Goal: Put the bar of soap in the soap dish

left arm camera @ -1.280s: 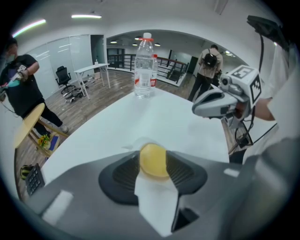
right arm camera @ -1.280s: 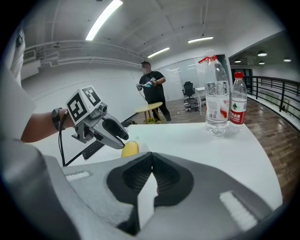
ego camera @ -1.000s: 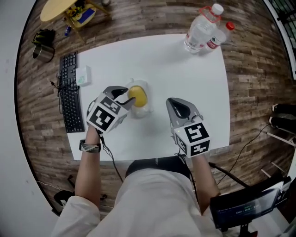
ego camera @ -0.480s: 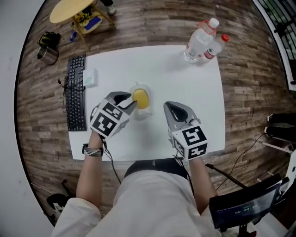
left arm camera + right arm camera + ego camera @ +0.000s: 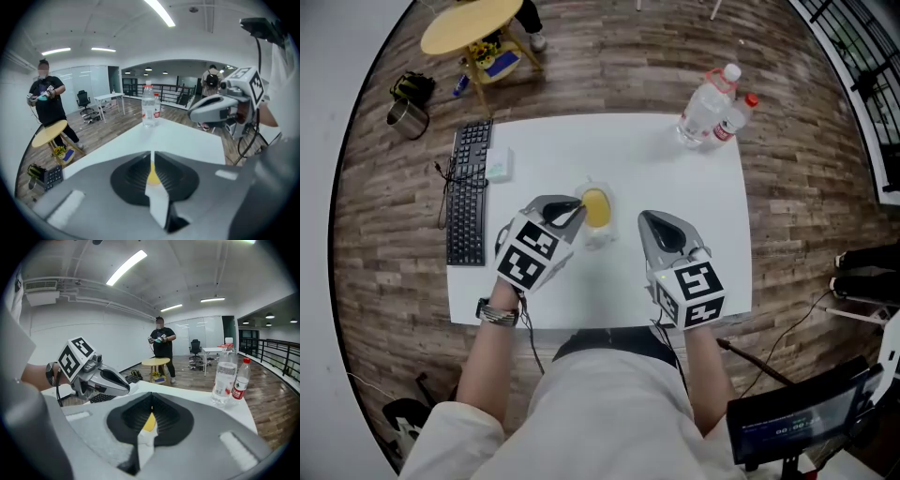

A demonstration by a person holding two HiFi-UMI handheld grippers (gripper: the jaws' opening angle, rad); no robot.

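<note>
The yellow bar of soap (image 5: 596, 206) lies in the clear soap dish (image 5: 600, 236) at the middle of the white table (image 5: 675, 159). My left gripper (image 5: 574, 209) hovers just left of the dish, above the table. Its jaws have just been closing and are shut with nothing between them. Through their narrow slit the left gripper view shows the soap (image 5: 153, 174) below. My right gripper (image 5: 660, 223) hangs to the right of the dish, shut and empty. The soap (image 5: 149, 422) shows below its tips, with the left gripper (image 5: 105, 380) across from it.
Two water bottles (image 5: 705, 101) (image 5: 734, 116) stand at the table's far right corner. A black keyboard (image 5: 469, 192) and a small white box (image 5: 498, 166) lie along the left edge. A yellow stool (image 5: 469, 26) stands on the wood floor beyond. A person (image 5: 161, 345) stands far off.
Both grippers have risen off the table. The left gripper's jaws, open beside the soap before, have closed without it. Soap and dish stay put.
</note>
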